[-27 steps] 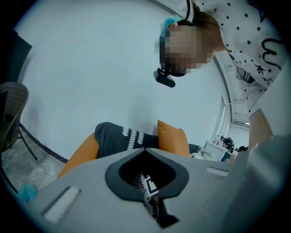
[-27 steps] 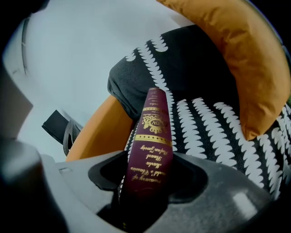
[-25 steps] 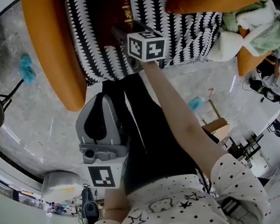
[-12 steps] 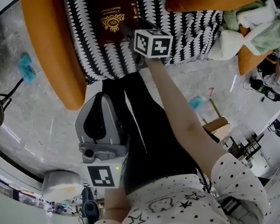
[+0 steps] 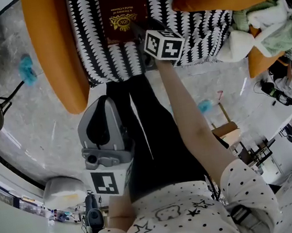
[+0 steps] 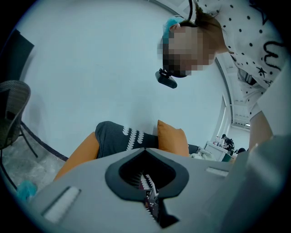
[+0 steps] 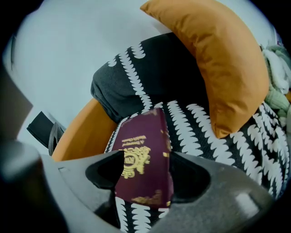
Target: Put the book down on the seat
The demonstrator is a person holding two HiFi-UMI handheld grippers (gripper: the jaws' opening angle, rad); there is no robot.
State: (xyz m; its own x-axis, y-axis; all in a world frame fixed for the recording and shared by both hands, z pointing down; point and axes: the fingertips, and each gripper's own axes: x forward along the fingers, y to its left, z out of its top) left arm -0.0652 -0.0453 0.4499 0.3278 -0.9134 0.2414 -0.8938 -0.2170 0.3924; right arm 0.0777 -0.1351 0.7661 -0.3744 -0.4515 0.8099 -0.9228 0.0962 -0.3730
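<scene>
Seat (image 5: 199, 33): book (image 7: 143, 154) btwn R gripper (image 7: 146, 176) jaws, just opened.

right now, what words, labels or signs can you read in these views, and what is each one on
"A Treasury of World Classics": gold lettering on the maroon book lying on the seat; small, so likely rather than certain.
Gold crest on the same cover: its letters are too blurred to read.
Upper marker cube and lower marker cube: black-and-white square codes only, no words.
</scene>
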